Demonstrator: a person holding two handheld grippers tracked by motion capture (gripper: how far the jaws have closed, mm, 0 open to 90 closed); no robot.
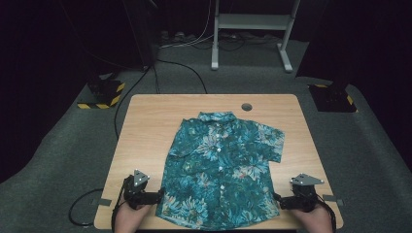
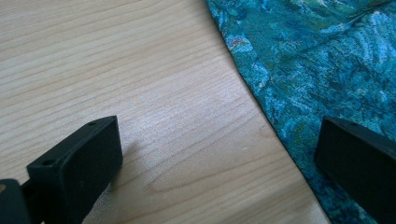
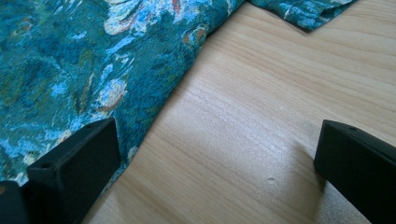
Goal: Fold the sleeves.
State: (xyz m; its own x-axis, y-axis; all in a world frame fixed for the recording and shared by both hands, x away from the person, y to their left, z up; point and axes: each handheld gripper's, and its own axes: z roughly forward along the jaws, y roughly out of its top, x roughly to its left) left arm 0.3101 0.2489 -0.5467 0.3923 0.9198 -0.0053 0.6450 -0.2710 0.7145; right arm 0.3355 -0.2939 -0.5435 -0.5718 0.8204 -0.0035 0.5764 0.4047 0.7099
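Teal and blue florals covered the shirt (image 1: pixel 221 167), which lay flat and face up on the table (image 1: pixel 145 126), collar toward the far edge, buttons done up down the middle, hem at the near edge. We saw it spread slightly askew, its short sleeves out to either side and the one on our right reaching farther. The left gripper (image 1: pixel 158 196) sat low at the shirt's near left corner, held in the left hand (image 1: pixel 130 216), with its grey plate on top. In the left gripper view the jaws stood wide apart: one jaw over bare wood, the other over the cloth, and the shirt's side edge (image 2: pixel 261 112) ran on a slant between them. Nothing was clamped there. The right gripper (image 1: pixel 277 200) mirrored it at the near right corner, held in the right hand (image 1: pixel 316 218). In the right gripper view we again had jaws set wide, one over the patterned fabric (image 3: pixel 70 84), the other over the wood (image 3: pixel 261 116), with the hem edge slanting between them and a sleeve tip at the top of the view. We could not tell whether either jaw touched the cloth. A round hole (image 1: pixel 247 107) sat near the table's far edge, just beyond the collar.
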